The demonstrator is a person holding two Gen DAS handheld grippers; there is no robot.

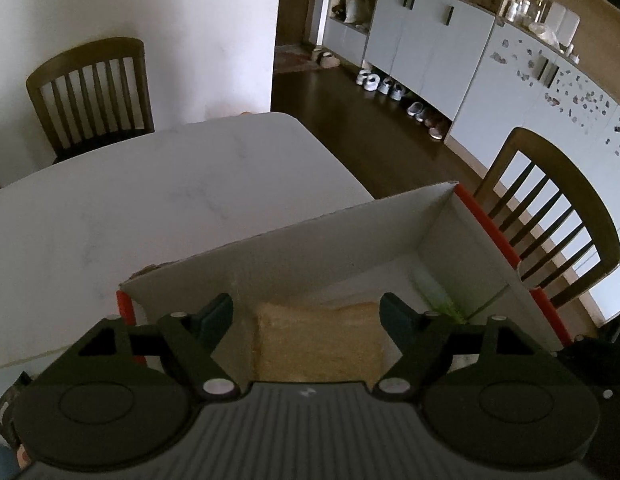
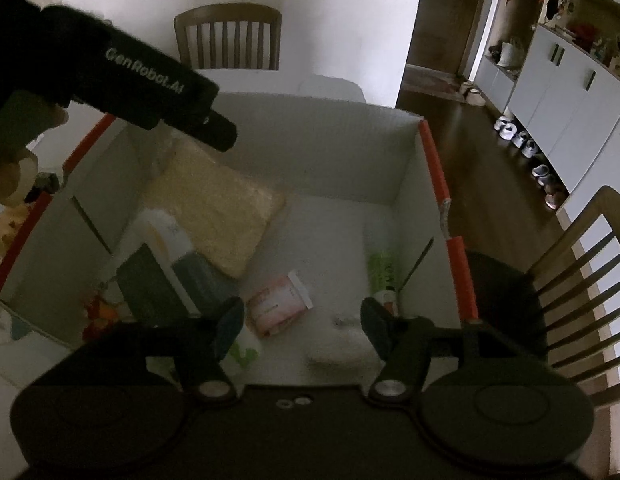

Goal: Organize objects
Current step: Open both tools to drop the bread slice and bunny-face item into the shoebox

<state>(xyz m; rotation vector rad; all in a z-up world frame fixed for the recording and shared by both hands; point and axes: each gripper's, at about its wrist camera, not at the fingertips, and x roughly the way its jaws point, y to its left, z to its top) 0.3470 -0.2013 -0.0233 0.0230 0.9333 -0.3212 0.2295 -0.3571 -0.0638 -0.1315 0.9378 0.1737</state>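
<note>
Left gripper (image 2: 214, 120) reading "GenRobot.AI" at upper left, spread wide, empty, above yellow sponge (image 2: 218, 216) in box (image 2: 434, 168), right gripper (image 2: 302, 324) spread wide, empty, low over pink packet (image 2: 276, 308)

Open white box (image 2: 330, 152) holding packages (image 2: 278, 306)

Matt cardboard box (image 2: 322, 148); glossy marble-look table (image 1: 170, 184); wooden chair (image 1: 550, 216).

The right gripper (image 2: 302, 326) hangs with jaws apart and empty above a white cardboard box with red edges (image 2: 434, 160). Below its fingertips lies a pink packet (image 2: 278, 306); farther ahead-left, a yellow sponge-like pad (image 2: 218, 216).
</note>
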